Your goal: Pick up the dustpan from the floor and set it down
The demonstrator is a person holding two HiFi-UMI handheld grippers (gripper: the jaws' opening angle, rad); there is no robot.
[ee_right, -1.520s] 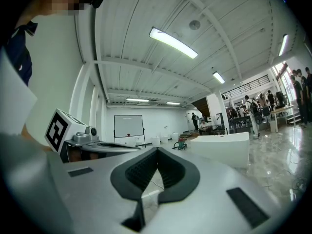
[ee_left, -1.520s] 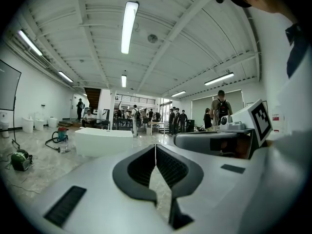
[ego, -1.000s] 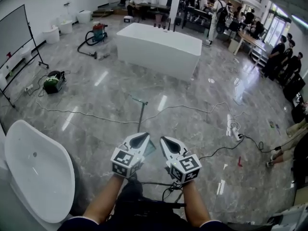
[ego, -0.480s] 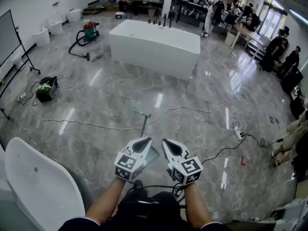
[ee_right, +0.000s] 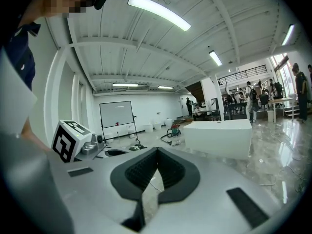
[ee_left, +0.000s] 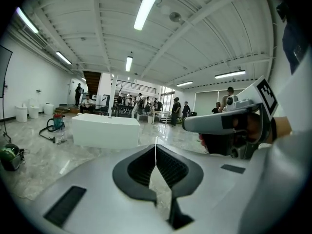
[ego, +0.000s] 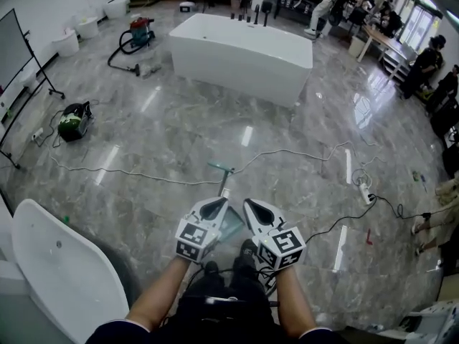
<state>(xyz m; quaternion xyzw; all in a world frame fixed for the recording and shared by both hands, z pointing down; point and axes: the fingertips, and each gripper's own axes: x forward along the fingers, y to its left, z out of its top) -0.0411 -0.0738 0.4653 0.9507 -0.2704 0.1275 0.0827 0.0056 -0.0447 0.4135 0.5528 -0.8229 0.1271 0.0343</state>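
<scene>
Item: dustpan [ego: 232, 224], standing on the floor [ego: 143, 156] just ahead of my grippers, its pan partly hidden between them.
Handling: probably light, stiff plastic that tips easily. Best taken on the slim handle [ego: 225, 185].
My left gripper [ego: 219, 201]: clenched, empty.
My right gripper [ego: 248, 203]: clenched, empty.
Change: the dustpan is nearer than a second ago.

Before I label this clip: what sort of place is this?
Probably a bathroom-fixture showroom or workshop: a white bathtub, another tub and a vacuum stand on polished floor.
</scene>
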